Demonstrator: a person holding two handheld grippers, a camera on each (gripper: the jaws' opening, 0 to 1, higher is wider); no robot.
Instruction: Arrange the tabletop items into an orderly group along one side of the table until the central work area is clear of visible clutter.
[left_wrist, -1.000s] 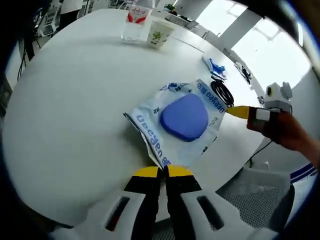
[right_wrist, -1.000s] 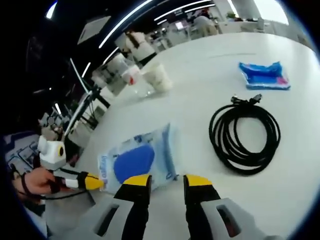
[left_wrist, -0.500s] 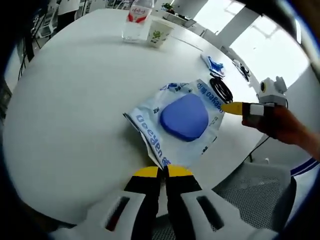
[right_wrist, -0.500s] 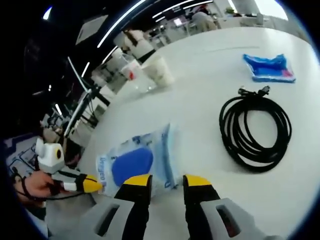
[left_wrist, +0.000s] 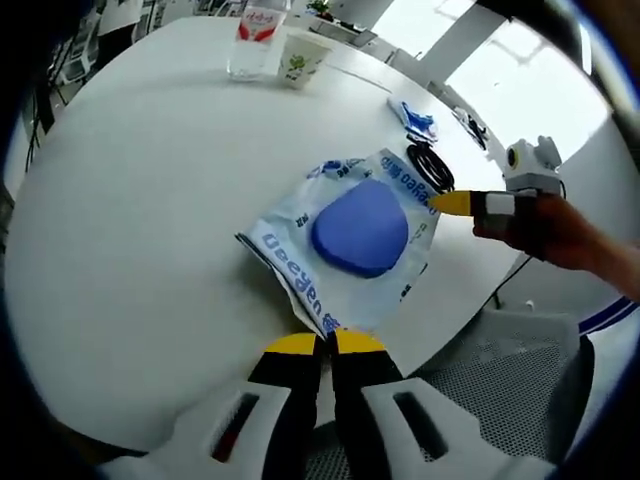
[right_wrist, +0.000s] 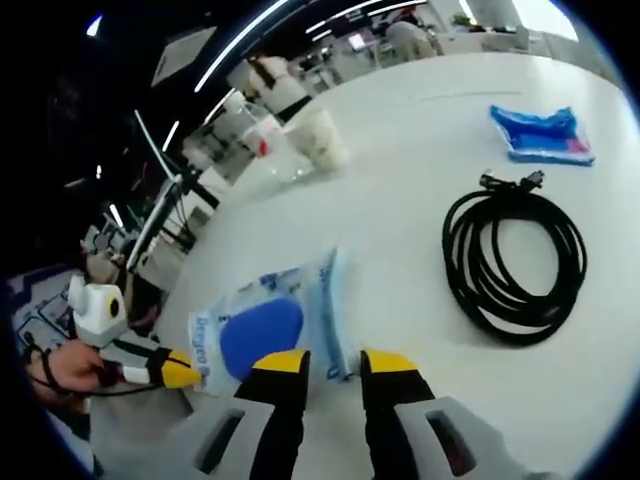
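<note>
A clear plastic bag with blue print (left_wrist: 300, 250) lies on the white round table (left_wrist: 130, 200) with a blue pad (left_wrist: 360, 228) inside it. My left gripper (left_wrist: 325, 343) is shut on the bag's near corner. My right gripper (left_wrist: 452, 203) comes in from the right, its yellow tip touching the bag's opposite edge. In the right gripper view, the right gripper (right_wrist: 335, 362) is open, its jaws standing either side of the bag's edge (right_wrist: 333, 320). The left gripper (right_wrist: 172, 374) pinches the bag's far corner there.
A coiled black cable (right_wrist: 515, 265) and a blue packet (right_wrist: 540, 135) lie beyond the bag. A paper cup (left_wrist: 300, 62) and a clear bottle with a red label (left_wrist: 255, 40) stand at the far rim. A mesh chair (left_wrist: 500, 400) is below the table edge.
My right gripper has come closer to the bag's edge and its jaws have narrowed a little. My left gripper has stayed shut on the bag corner.
</note>
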